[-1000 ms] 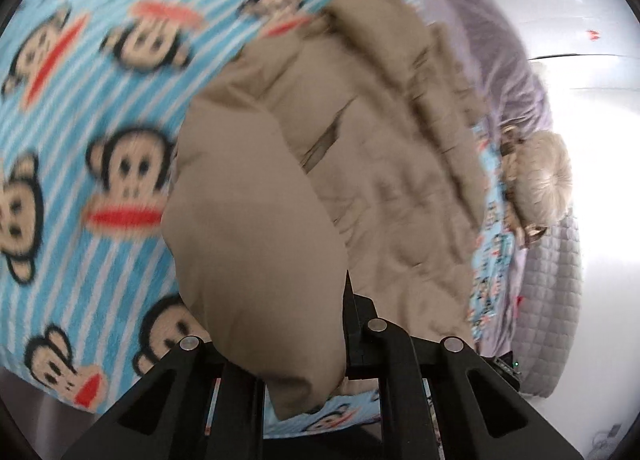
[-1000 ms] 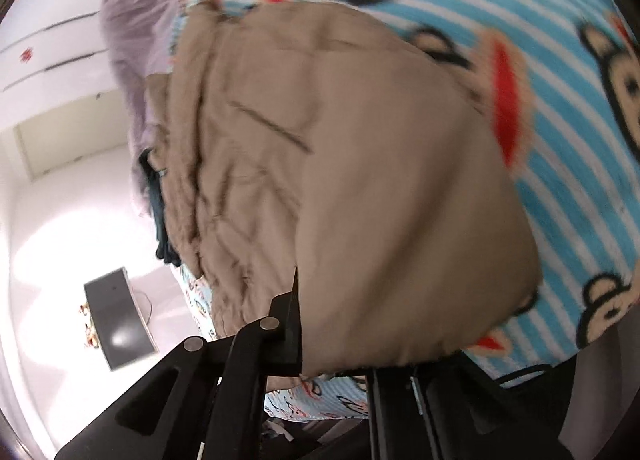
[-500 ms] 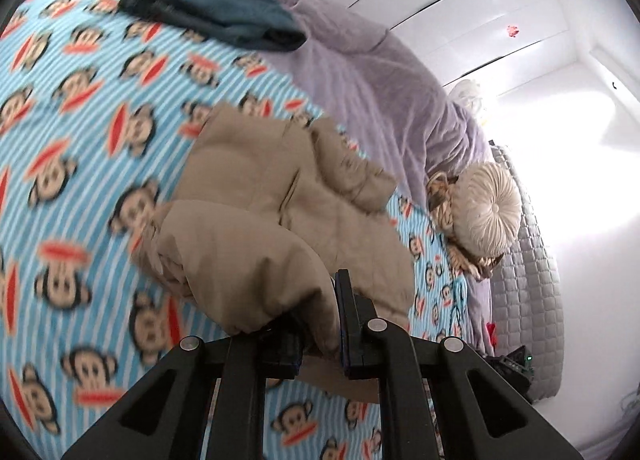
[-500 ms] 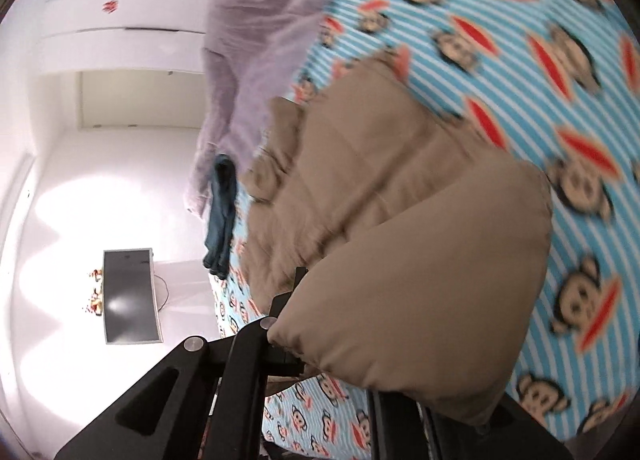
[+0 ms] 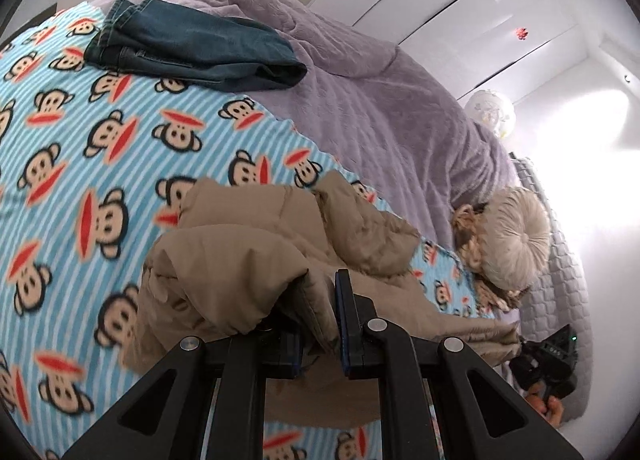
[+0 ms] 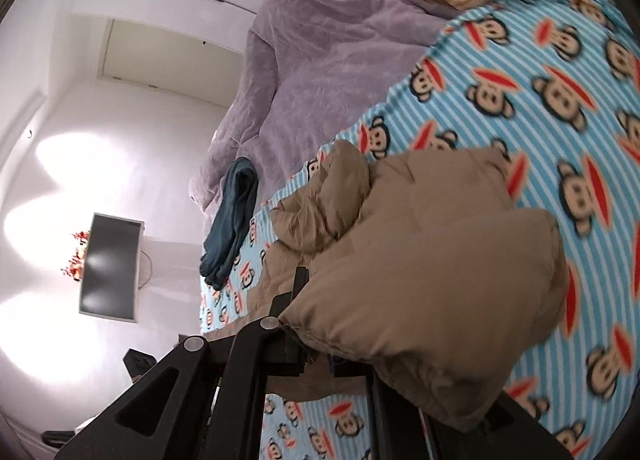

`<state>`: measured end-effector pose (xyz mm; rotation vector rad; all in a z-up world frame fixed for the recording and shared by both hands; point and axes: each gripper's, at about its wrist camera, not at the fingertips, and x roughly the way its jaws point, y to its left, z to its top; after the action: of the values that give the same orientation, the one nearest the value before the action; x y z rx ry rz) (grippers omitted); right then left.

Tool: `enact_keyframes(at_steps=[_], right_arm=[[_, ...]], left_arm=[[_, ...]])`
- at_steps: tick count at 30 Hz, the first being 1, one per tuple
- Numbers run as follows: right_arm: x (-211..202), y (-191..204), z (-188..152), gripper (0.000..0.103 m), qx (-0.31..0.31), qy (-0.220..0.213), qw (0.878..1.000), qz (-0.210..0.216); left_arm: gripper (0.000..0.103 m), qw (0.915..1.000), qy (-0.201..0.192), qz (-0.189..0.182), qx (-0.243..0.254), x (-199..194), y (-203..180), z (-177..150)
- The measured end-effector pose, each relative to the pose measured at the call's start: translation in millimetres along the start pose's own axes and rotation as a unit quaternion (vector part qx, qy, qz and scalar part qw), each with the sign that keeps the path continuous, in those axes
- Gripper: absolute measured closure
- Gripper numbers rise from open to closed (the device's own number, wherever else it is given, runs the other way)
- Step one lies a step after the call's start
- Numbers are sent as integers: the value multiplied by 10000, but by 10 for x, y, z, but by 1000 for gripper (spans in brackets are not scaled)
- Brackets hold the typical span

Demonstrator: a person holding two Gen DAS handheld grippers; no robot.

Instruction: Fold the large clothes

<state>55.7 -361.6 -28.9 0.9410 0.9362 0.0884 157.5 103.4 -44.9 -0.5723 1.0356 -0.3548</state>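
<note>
A tan puffer jacket (image 5: 256, 252) lies bunched on the blue striped monkey-print blanket (image 5: 100, 164). My left gripper (image 5: 320, 300) is shut on a fold of the jacket's edge and holds it raised above the blanket. In the right wrist view the same jacket (image 6: 420, 260) hangs from my right gripper (image 6: 316, 324), which is shut on another part of its edge; padded fabric drapes over the right finger and hides it.
Folded blue jeans (image 5: 188, 48) lie at the blanket's far edge, also in the right wrist view (image 6: 232, 220). A purple quilt (image 5: 380, 100) covers the bed beyond. A round cream cushion (image 5: 512, 236) sits at the right. A monitor (image 6: 110, 268) stands on the wall side.
Both grippers have lifted and pulled back with the jacket, so it went from filling the views to hanging smaller and bunched, with the bed, jeans and room now visible.
</note>
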Motion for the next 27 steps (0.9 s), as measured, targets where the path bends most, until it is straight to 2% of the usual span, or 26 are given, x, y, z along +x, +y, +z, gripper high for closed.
enact_keyframes(at_steps=[10, 13, 18, 20, 25, 27], right_arm=[[577, -90, 545, 95, -16, 175, 9989, -435], [813, -177, 679, 95, 70, 242, 9977, -624], [1255, -425, 815, 95, 338, 362, 9939, -982], [1449, -549, 827, 92, 435, 424, 9918, -1123], [1699, -747, 828, 91, 600, 466, 9894, -1238], [1722, -768, 829, 89, 615, 468, 9895, -1219]], left_arm=[[88, 9986, 159, 430, 255, 631, -9, 487], [88, 9965, 305, 682, 366, 929, 22, 585], [88, 9912, 461, 1125, 516, 1392, 135, 617], [88, 9898, 447, 1243, 529, 1527, 191, 605], [87, 9871, 379, 1421, 635, 1641, 205, 580], [80, 9858, 330, 1463, 763, 1608, 163, 566]])
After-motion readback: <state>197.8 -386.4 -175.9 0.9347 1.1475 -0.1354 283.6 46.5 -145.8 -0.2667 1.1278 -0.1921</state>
